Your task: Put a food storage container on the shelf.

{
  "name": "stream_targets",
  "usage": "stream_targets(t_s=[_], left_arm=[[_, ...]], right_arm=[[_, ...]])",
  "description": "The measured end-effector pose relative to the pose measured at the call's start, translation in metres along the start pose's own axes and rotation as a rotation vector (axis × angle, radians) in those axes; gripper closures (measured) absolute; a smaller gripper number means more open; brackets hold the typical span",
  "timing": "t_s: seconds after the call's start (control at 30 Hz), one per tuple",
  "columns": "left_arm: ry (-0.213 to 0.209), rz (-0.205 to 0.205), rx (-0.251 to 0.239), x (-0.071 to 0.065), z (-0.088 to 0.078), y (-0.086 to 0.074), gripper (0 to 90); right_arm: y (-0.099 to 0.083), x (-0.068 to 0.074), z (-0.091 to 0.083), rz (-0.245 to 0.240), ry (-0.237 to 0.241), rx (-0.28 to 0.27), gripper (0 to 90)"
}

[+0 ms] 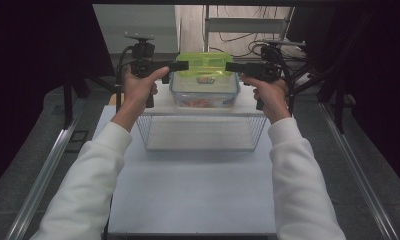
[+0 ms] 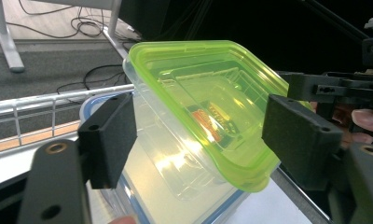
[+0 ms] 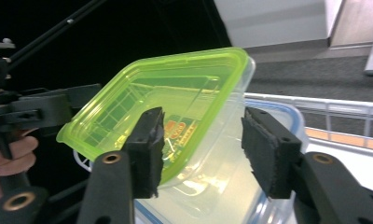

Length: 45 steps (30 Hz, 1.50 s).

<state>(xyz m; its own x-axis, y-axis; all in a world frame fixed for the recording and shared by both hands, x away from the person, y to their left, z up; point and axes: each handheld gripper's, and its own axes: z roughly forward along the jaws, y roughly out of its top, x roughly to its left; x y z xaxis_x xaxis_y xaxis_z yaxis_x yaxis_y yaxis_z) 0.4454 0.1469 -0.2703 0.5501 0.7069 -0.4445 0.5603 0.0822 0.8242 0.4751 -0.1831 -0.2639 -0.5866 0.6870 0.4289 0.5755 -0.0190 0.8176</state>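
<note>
- High view first: we've got the green-lidded container (image 1: 204, 65) sitting on top of a bigger clear container with a blue rim (image 1: 204, 93), way at the far end of the white table (image 1: 193, 190).
- That green-lidded container is see-through plastic with a lime lid, and a small red and green label shows through it.
- From the left gripper view it sits tilted in the mouth of the blue-rimmed one, one corner dipping lower than the rest.
- Our left gripper (image 1: 182, 65) points in at it from the left side, level with the lid. Its jaws are spread wide either side of the container and the pads aren't pressing on it, so it's let go.
- Our right gripper (image 1: 232, 66) mirrors that from the right. Jaws apart too, with the container's corner between them; one pad sits right at the lid, but we can't tell if it actually touches. No squeeze that we can see.
- Just in front of the stack there's a white wire basket (image 1: 202, 134) on the table.
- Both white sleeves (image 1: 90, 185) come in from the bottom.
- Cables lie on the floor behind the table.
</note>
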Motion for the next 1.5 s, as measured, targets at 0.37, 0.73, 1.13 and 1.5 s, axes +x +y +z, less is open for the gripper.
stream_targets(t_s=[0.37,0.73,1.13,1.5], left_arm=[[0.012,0.015,0.030,0.002,-0.004,-0.004,23.4],[0.010,0.030,0.019,0.003,-0.016,-0.007,22.9],[-0.022,0.048,0.029,0.004,-0.035,-0.010,23.5],[-0.056,0.062,0.053,0.004,-0.077,-0.041,23.3]], right_arm=[[-0.005,0.006,-0.010,-0.027,0.023,0.008,61.4],[-0.007,0.012,-0.018,-0.016,0.030,0.019,51.4],[-0.010,0.009,-0.040,-0.043,0.057,-0.007,43.3],[-0.041,-0.003,-0.069,-0.064,0.085,0.029,40.1]])
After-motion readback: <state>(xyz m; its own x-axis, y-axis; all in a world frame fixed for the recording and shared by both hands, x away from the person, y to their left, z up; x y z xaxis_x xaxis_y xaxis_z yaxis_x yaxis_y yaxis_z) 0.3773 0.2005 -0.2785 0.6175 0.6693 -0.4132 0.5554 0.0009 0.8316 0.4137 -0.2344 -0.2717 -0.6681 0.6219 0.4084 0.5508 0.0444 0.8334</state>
